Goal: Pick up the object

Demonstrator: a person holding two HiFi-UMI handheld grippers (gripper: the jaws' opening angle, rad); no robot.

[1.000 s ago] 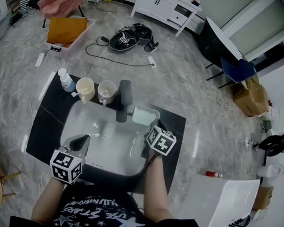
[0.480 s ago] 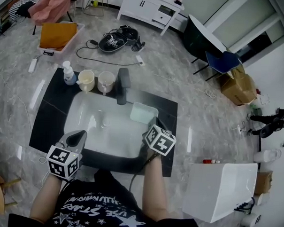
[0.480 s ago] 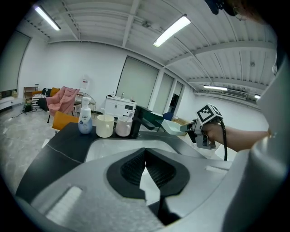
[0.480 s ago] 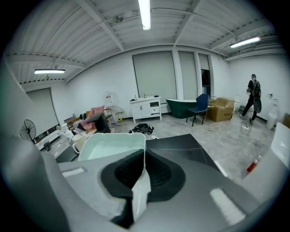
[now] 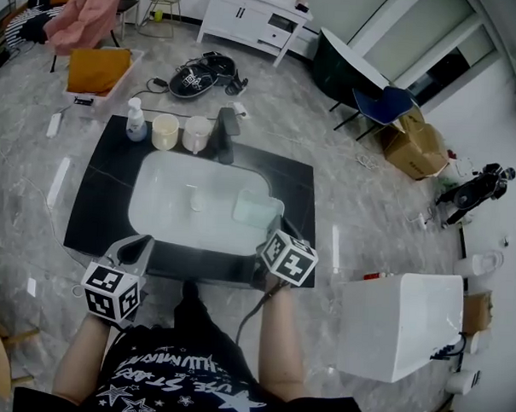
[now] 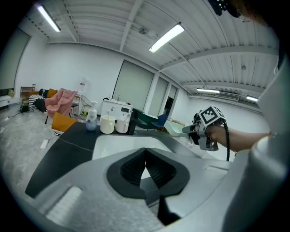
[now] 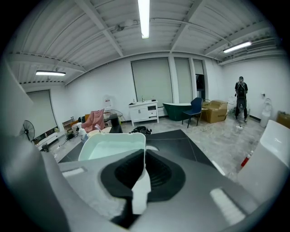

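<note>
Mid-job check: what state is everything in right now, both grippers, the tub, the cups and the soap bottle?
Left gripper: shut, nothing between its jaws.
Right gripper: shut on the tub's wall.
Tub: upright, empty, held by its near wall.
Cream cup: upright on the counter.
White cup: upright beside the cream cup.
Soap bottle: upright, pump on.

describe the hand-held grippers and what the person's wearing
Both the left hand-held gripper and right hand-held gripper have grey shells with black ribbed pads. Each carries a white cube printed with black square markers. A black cable trails from the right one. The person wears a black short-sleeved T-shirt with white stars and lettering.
</note>
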